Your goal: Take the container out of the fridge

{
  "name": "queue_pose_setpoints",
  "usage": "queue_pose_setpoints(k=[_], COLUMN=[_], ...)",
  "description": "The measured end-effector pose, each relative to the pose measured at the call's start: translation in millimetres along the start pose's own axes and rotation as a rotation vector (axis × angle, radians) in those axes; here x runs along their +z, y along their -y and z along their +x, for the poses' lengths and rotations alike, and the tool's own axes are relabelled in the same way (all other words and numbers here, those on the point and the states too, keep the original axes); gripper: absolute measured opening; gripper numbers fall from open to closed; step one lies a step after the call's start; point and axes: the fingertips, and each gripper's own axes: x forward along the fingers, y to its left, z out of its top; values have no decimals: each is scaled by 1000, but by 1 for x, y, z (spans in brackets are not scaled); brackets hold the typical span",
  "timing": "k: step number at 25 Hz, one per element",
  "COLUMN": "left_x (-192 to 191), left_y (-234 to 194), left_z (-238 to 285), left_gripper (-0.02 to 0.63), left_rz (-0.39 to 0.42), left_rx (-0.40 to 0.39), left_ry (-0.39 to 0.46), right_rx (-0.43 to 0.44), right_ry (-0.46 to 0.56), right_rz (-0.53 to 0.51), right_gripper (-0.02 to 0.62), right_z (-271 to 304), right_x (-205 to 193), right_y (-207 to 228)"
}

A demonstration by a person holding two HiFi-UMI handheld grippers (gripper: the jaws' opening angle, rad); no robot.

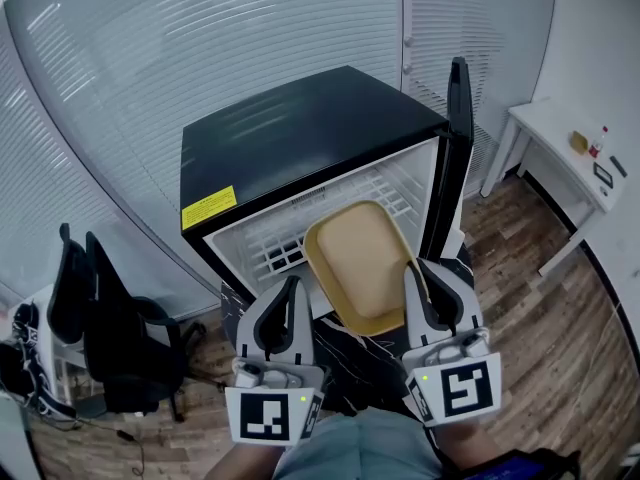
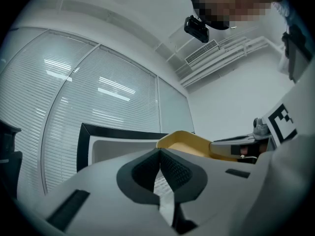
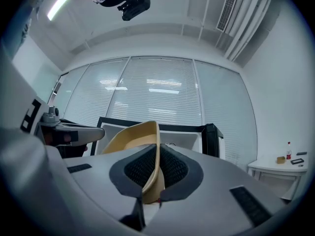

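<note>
A shallow yellow container hangs in the air in front of the open black fridge, outside its white interior. My right gripper is shut on the container's right rim; in the right gripper view the thin yellow wall runs between the two dark pads. My left gripper is beside the container's left edge, shut with nothing between its pads. The container also shows in the left gripper view, to the right beyond the jaws.
The fridge door stands open at the right. A wire shelf sits inside the fridge. A black office chair is at the left, a white table with small items at the right. Glass walls with blinds stand behind the fridge.
</note>
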Motion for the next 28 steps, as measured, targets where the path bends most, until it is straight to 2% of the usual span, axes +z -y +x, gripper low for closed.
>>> queue_pose_setpoints(k=[28], left_x=[2], left_y=[7], left_z=[-10], left_gripper=[14], left_rz=[-17], left_rx=[-2], left_ry=[12], right_rx=[4], right_ry=[39], right_rz=[-14], right_gripper=[28], right_z=[-17], right_x=[6], right_y=[-7])
